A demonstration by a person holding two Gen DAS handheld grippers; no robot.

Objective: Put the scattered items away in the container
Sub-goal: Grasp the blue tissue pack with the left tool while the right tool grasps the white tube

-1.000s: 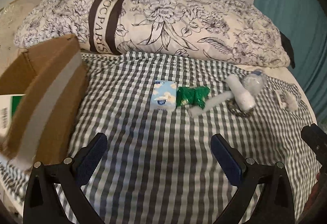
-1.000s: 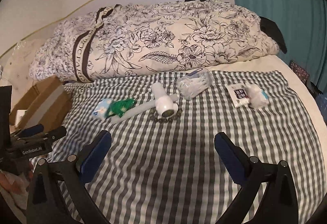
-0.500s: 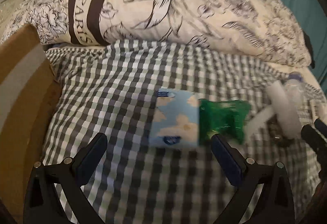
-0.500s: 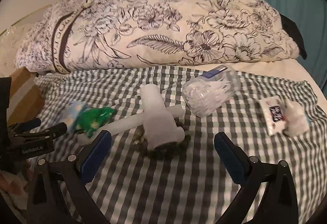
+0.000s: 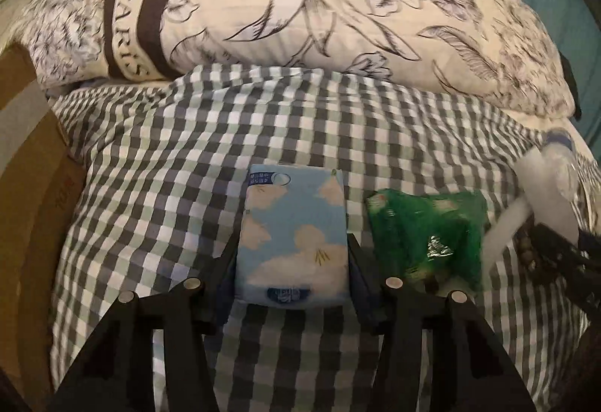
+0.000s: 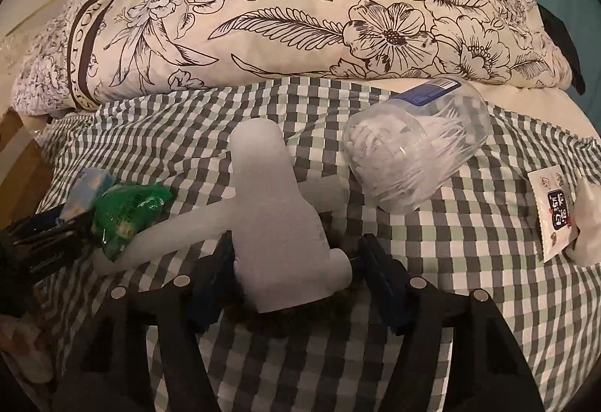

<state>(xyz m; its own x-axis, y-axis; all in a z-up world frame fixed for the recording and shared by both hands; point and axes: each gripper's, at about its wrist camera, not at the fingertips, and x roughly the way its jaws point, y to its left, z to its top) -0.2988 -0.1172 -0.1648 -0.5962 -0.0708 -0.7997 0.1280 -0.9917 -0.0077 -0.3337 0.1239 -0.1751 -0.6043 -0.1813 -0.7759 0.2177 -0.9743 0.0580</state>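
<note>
Left gripper [image 5: 293,258] closing on the blue tissue pack [image 5: 293,235]; pads touch both its sides, pack flat on the checked cloth [image 5: 157,186]. Green packet [image 5: 428,231] just right of it. Right gripper [image 6: 291,269] closing around the white foam piece [image 6: 278,220]; contact unclear, small gap on the right. Swab jar [image 6: 413,156] beside it on its side. Box [image 5: 26,186] at the left edge.

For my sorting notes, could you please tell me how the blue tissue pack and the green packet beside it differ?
The blue tissue pack is flat, neat and rectangular with a cloud print; the green packet is crinkled, shiny and irregular. The tissue pack sits between the closing jaws of the left hand-held gripper; the green packet lies outside them, untouched. Both rest on the checked cloth.
</note>
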